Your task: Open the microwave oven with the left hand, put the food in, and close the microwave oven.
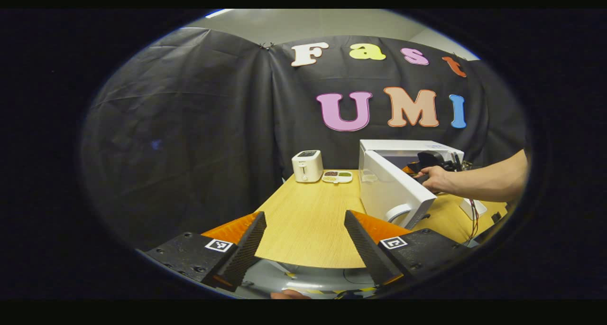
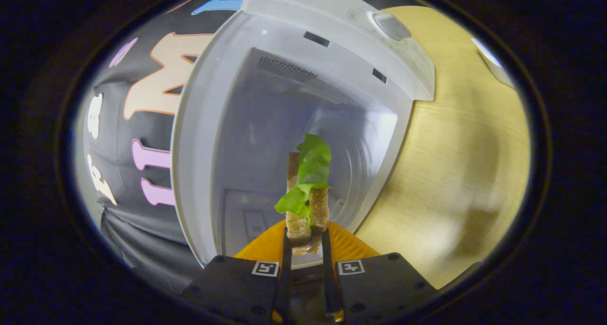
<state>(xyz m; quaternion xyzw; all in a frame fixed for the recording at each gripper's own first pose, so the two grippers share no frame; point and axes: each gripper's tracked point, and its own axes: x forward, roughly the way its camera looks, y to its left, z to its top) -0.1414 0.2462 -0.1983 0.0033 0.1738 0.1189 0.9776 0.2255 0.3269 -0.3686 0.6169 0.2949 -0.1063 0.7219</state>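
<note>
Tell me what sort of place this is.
Likely a staged kitchen corner in a recording booth: a wooden table against a black cloth wall carries a microwave with its door open, a toaster and a small dish of food.

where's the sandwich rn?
In the right gripper view, the sandwich is clamped between the right gripper, held at the mouth of the open microwave, not yet set down inside.
</note>
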